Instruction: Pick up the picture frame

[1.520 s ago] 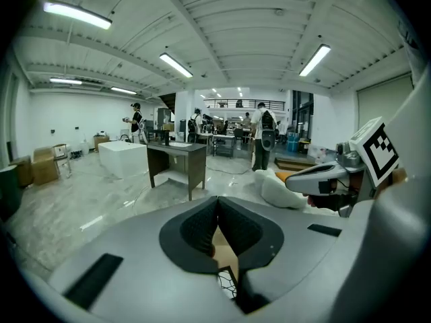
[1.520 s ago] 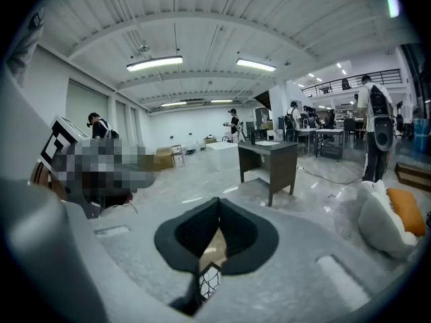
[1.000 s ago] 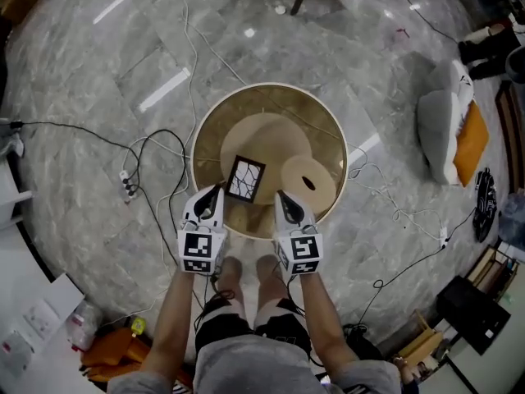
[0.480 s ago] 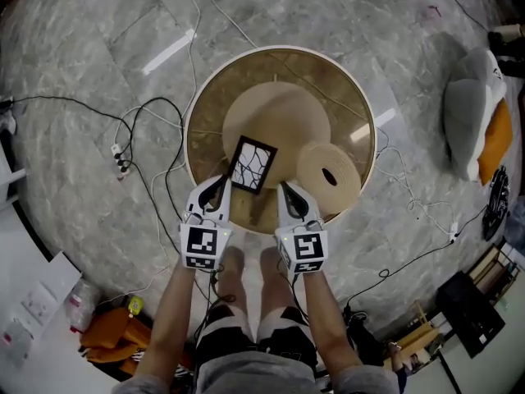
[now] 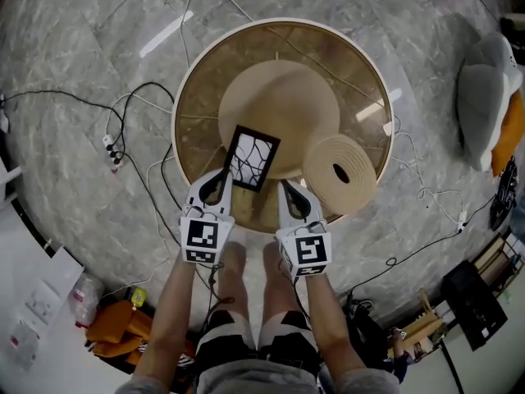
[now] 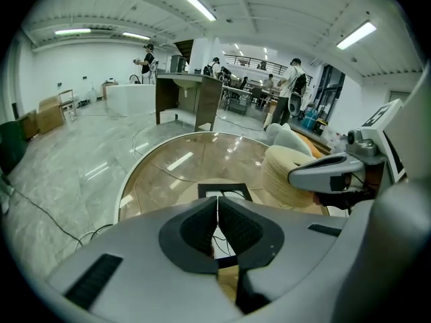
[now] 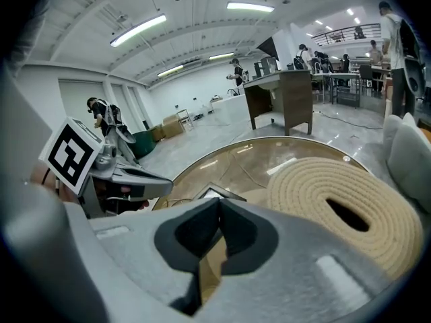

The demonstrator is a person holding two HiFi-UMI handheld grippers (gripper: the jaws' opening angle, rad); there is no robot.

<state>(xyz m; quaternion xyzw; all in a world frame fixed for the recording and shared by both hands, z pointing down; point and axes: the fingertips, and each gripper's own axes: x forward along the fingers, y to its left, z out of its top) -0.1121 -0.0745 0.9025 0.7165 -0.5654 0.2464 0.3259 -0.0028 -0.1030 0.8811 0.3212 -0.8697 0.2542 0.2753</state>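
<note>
A black picture frame [image 5: 252, 158] with a white crackle pattern lies flat on a beige round mat [image 5: 279, 105] on the round glass table [image 5: 193, 113]. My left gripper [image 5: 218, 180] is shut and empty, its tip just off the frame's near left corner. My right gripper [image 5: 286, 190] is also shut and empty, near the frame's right lower corner. In the left gripper view the frame [image 6: 224, 191] shows just beyond the closed jaws [image 6: 217, 207], with the right gripper [image 6: 330, 172] beside it. The right gripper view has the frame [image 7: 214, 193] peeking over the closed jaws [image 7: 219, 207].
A thick woven rope ring [image 5: 340, 172] lies on the table right of the frame, large in the right gripper view [image 7: 350, 210]. Cables and a power strip [image 5: 111, 148] trail over the marble floor at left. A grey and orange cushion [image 5: 490, 89] sits far right. People stand at distant desks.
Both grippers have sunk toward the table, staying shut. The table and frame now fill more of the head view, and the tips have come close to the frame's near corners.
</note>
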